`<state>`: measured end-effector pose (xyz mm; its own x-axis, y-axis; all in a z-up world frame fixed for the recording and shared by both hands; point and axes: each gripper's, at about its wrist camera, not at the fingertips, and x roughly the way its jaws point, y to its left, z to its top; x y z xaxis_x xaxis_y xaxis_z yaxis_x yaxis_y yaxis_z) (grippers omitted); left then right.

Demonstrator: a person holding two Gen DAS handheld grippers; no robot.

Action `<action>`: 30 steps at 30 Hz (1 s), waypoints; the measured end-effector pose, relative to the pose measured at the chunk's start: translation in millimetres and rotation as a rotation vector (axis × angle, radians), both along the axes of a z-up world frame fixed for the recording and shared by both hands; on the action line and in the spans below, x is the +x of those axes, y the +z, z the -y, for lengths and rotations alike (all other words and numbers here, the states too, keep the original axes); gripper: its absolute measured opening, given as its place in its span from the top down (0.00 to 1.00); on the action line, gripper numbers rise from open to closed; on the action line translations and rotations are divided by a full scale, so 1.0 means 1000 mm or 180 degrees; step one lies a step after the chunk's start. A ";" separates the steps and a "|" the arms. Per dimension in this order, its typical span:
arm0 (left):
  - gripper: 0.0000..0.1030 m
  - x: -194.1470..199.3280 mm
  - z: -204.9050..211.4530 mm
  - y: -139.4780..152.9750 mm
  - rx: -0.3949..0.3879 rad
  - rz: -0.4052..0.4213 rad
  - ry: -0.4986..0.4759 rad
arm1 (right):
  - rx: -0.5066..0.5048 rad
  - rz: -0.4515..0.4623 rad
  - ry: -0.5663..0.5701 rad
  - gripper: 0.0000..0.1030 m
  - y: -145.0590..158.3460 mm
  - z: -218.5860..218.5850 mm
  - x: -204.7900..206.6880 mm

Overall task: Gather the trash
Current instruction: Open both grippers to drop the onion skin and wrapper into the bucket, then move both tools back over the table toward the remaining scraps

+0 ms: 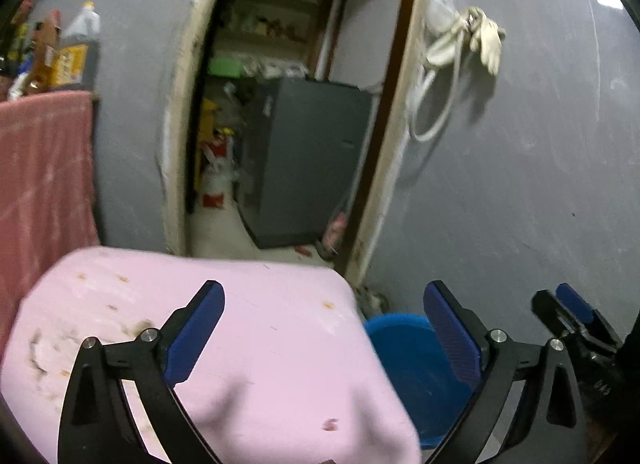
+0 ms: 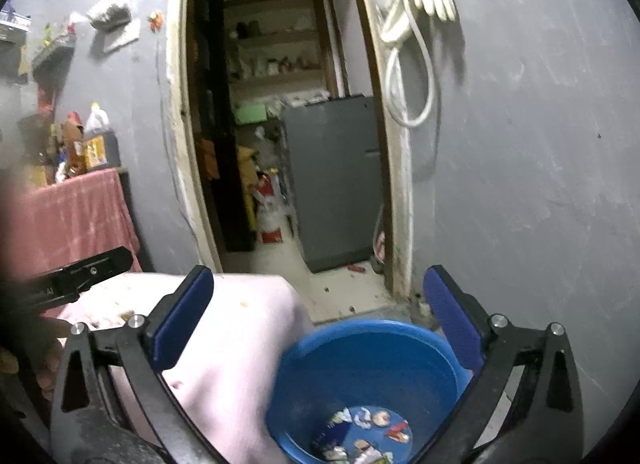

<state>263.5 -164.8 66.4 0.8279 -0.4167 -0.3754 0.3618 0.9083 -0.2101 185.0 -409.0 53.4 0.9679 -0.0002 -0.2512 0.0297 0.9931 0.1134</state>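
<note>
wrappers (image 2: 362,434) sit in blue bucket (image 2: 372,368) at 5 o'clock; left gripper (image 1: 324,328) and right gripper (image 2: 318,316) both spread, empty.

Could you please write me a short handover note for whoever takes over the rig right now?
Left gripper: open, empty, above the pink-covered table.
Right gripper: open, empty, above the blue bucket.
The bucket stands on the floor at the table's right corner, near the doorway wall.
Done: several wrappers and scraps already lie at the bucket's bottom.
Left: small crumbs and bits show on the pink cloth; the picture is too blurred to say which are trash. Check the table and collect what remains into the bucket.
</note>
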 end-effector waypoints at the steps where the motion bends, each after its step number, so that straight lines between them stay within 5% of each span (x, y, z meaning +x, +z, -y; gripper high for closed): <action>1: 0.02 -0.002 -0.007 0.003 -0.0005 0.0045 0.0041 | -0.0004 0.0046 0.0024 0.00 0.003 -0.004 -0.001; 14: 0.02 -0.020 -0.093 0.008 0.0023 0.0214 0.0583 | -0.0126 0.0277 0.0482 0.00 0.027 -0.080 0.014; 30: 0.02 0.008 -0.163 -0.043 0.0219 -0.0261 0.1042 | -0.0218 -0.0451 0.1021 0.00 -0.019 -0.152 0.080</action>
